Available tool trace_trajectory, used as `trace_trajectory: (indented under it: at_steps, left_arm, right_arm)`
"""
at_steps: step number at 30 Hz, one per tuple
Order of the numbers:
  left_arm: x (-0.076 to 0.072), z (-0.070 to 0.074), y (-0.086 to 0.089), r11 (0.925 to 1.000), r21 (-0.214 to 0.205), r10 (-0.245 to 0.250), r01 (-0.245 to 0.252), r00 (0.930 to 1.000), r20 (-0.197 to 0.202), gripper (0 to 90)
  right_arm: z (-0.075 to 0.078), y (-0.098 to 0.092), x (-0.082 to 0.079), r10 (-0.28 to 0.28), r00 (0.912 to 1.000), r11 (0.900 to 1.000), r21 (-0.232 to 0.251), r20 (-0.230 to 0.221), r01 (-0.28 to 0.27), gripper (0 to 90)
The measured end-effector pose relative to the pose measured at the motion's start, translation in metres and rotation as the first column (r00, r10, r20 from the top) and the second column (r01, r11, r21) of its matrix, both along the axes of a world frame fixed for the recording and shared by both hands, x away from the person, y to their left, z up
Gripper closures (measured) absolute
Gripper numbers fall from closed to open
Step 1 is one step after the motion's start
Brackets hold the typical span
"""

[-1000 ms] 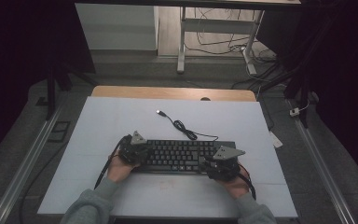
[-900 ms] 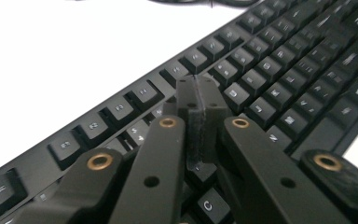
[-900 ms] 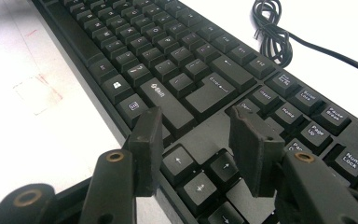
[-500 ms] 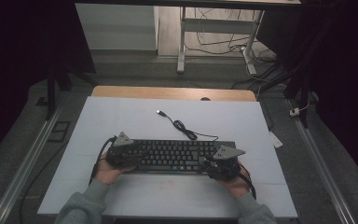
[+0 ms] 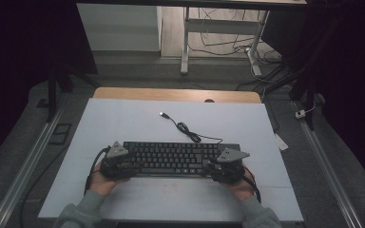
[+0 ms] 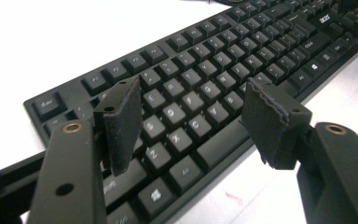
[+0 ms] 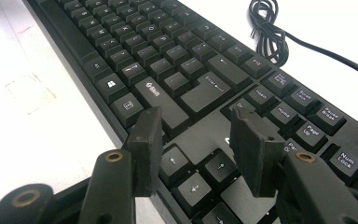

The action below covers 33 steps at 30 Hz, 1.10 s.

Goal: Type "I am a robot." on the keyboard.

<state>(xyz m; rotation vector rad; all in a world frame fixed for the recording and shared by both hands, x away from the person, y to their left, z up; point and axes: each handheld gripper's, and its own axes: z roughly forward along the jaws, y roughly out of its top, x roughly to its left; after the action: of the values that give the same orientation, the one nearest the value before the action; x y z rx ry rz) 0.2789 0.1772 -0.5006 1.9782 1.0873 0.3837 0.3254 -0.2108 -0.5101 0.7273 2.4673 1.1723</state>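
Observation:
A black keyboard point(image 5: 176, 157) lies across the white table point(image 5: 123, 118), and its cable point(image 5: 190, 133) runs back to a loose USB plug point(image 5: 163, 114). My left gripper point(image 5: 123, 164) hovers over the keyboard's left end point(image 6: 186, 93). Its jaws have just been opening and now stand wide, with the pads point(image 6: 123, 123) above the letter keys and pressing on nothing. My right gripper point(image 5: 218, 168) sits at the right end, open above the arrow keys point(image 7: 191, 175). Its pads point(image 7: 256, 154) are clear of the keys.
The coiled cable point(image 7: 268, 37) lies just behind the keyboard's right half. A wooden strip point(image 5: 176, 94) borders the table's far edge. Metal rails point(image 5: 24, 166) run along both sides, and table legs and wires point(image 5: 218, 42) stand beyond.
My left gripper has slid left along the keyboard to its left end. The right gripper has stayed in place.

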Motion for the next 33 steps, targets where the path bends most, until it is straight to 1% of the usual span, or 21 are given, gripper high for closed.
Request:
trace_trajectory:
  at_steps: [4, 8, 11, 14, 17, 19, 21, 24, 26, 33]
  left_arm:
    - [-0.006, -0.001, 0.006, 0.9999, -0.001, 0.014, -0.014, 0.9999, 0.003, 37.8]
    - [-0.013, -0.001, 0.009, 0.9998, 0.004, 0.017, -0.017, 0.9998, 0.011, 37.5]
    - [-0.016, -0.001, 0.009, 0.9997, 0.011, 0.02, -0.02, 0.9997, 0.016, 37.4]
    - [-0.017, -0.003, 0.009, 0.9996, 0.02, 0.018, -0.019, 0.9997, 0.016, 37.4]
    - [-0.015, -0.004, 0.008, 0.9995, 0.026, 0.016, -0.017, 0.9998, 0.013, 37.3]
    - [-0.015, -0.005, 0.008, 0.9992, 0.038, 0.014, -0.014, 0.9998, 0.013, 37.2]
    - [-0.015, -0.006, 0.008, 0.999, 0.043, 0.012, -0.013, 0.9998, 0.013, 37.2]
    - [-0.015, -0.006, 0.009, 0.9991, 0.04, 0.011, -0.011, 0.9999, 0.012, 37.1]
    - [-0.014, -0.006, 0.009, 0.9991, 0.04, 0.013, -0.013, 0.9999, 0.01, 37.1]
    - [-0.013, -0.007, 0.009, 0.999, 0.042, 0.015, -0.016, 0.9999, 0.006, 37.0]
  right_arm:
    - [0.0, 0.002, 0.0, -0.002, 1.0, 1.0, 0.004, 0.002, 0.002, 54.2]
    - [0.002, 0.006, 0.002, 0.001, 1.0, 0.9998, 0.021, 0.001, -0.001, 54.3]
    - [0.005, 0.012, 0.004, 0.005, 1.0, 0.9994, 0.035, 0.005, -0.006, 54.3]
    - [0.008, 0.019, 0.006, 0.019, 0.9998, 0.9993, 0.032, 0.007, -0.019, 55.6]
    - [0.011, 0.029, 0.008, 0.038, 0.9993, 0.9984, 0.04, 0.003, -0.038, 59.7]
    - [0.011, 0.036, 0.01, 0.051, 0.9987, 0.9979, 0.04, -0.009, -0.051, 64.6]
    - [0.011, 0.043, 0.012, 0.063, 0.9978, 0.9974, 0.036, -0.021, -0.062, 71.4]
    - [0.009, 0.052, 0.013, 0.081, 0.996, 0.9964, 0.029, -0.04, -0.08, 84.1]
    - [0.007, 0.059, 0.014, 0.088, 0.9948, 0.996, 0.021, -0.05, -0.087, 89.4]
    - [0.002, 0.077, 0.017, 0.101, 0.9926, 0.9948, -0.009, -0.069, -0.101, 89.4]
